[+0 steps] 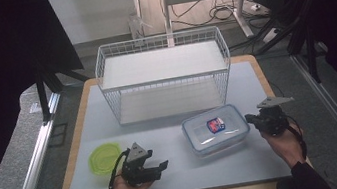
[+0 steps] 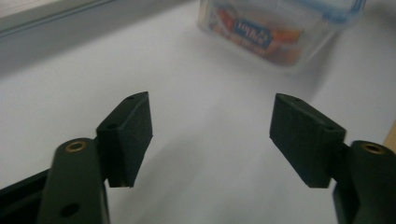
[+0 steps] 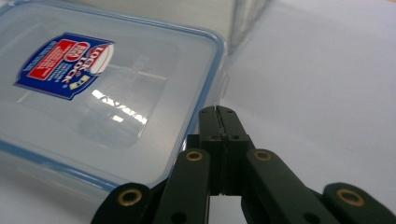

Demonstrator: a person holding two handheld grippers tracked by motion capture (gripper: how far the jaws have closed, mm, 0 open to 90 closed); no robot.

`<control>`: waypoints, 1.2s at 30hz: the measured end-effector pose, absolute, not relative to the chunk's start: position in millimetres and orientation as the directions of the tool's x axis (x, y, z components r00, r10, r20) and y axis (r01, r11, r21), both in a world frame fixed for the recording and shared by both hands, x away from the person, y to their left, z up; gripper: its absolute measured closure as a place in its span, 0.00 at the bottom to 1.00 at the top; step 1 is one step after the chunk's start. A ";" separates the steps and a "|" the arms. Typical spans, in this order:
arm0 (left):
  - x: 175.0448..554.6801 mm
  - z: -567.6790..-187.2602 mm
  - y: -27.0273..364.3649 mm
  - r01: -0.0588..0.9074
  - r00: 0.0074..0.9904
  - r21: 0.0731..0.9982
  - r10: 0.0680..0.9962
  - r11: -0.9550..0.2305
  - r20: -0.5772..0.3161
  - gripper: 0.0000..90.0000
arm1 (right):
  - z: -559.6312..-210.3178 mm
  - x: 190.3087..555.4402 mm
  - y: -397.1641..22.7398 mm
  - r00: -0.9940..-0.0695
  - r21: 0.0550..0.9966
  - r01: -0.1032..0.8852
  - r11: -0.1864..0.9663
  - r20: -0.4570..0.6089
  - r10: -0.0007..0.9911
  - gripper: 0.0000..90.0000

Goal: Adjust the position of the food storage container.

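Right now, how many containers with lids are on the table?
2: a clear box with a blue-edged lid in front of the wire rack, and a green round tub at the left.

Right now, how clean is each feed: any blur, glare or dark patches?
High view: dark at both sides, table evenly lit. Left gripper view: clear food container blurred, pads sharper. Right gripper view: glare streaks on the container lid, label readable, the shut right gripper soft.
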State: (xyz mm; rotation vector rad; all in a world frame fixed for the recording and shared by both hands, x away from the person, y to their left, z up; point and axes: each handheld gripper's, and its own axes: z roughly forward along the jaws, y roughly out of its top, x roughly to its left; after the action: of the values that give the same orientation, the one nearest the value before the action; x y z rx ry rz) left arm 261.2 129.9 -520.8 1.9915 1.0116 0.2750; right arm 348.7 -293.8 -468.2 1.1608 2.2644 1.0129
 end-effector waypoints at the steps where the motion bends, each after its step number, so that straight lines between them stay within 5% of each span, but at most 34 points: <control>1: 264.7 -519.8 129.8 0.554 0.645 0.781 0.742 -0.290 -0.182 0.34 | -468.2 348.7 -293.8 -0.575 0.753 0.528 0.392 -0.023 0.818 1.00; 17: 311.3 -520.1 98.8 0.565 0.639 0.768 0.749 -0.302 -0.175 0.76 | -478.9 367.4 -274.9 -0.601 0.715 0.557 0.422 -0.003 0.799 1.00; 28: 297.9 -513.1 115.7 0.571 0.630 0.712 0.774 -0.408 -0.061 0.86 | -485.6 344.0 -241.6 -0.687 0.679 0.549 0.487 0.035 0.726 1.00; 36: 293.0 -513.1 133.0 0.615 0.598 0.694 0.795 -0.374 -0.100 0.94 | -489.6 326.9 -215.1 -0.738 0.641 0.513 0.571 -0.011 0.675 1.00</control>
State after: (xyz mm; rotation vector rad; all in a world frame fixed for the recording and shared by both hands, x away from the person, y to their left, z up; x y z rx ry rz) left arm 293.0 133.0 -513.1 2.1147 1.1107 0.3266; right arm 326.9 -215.1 -489.6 0.9855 2.5504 0.9190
